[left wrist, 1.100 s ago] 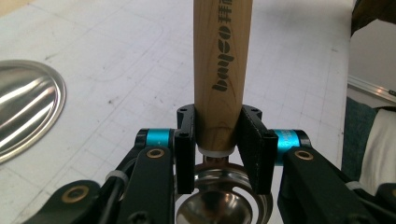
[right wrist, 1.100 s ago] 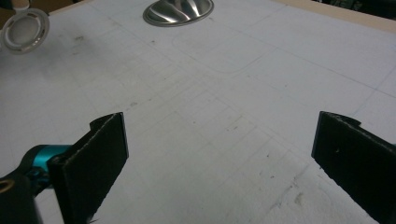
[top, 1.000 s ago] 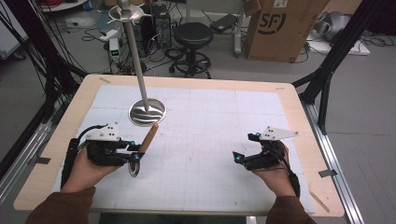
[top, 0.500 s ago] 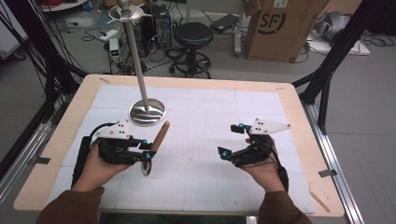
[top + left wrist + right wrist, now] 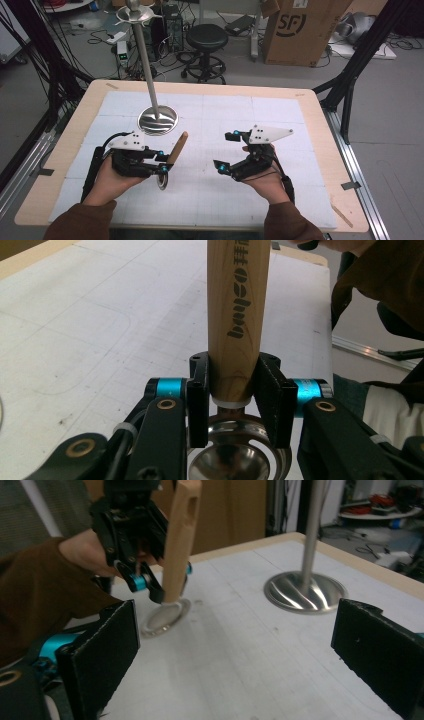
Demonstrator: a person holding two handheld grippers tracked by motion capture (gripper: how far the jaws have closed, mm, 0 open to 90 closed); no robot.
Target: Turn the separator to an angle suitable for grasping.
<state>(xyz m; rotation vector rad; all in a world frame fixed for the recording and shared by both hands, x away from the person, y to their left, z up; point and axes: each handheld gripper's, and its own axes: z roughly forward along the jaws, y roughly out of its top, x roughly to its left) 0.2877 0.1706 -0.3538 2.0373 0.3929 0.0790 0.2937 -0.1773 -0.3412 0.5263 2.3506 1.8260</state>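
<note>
The left gripper (image 5: 165,162), clenched on a wooden-handled, steel-headed utensil (image 5: 176,148), possibly a strainer, has lifted slightly; the right gripper (image 5: 231,151), open-jawed, has swung closer, apparently for a handover.

A steel stand (image 5: 157,120) sits on the worktop (image 5: 320,107), its round base on the white gridded mat (image 5: 280,120) and a slim pole rising to a small dish at the top. On the floor behind stand 1 black stool (image 5: 206,37), 1 cardboard box (image 5: 300,30) and tangled cables (image 5: 30,60). A thin wooden stick (image 5: 341,215) lies on the worktop's near right edge.
</note>
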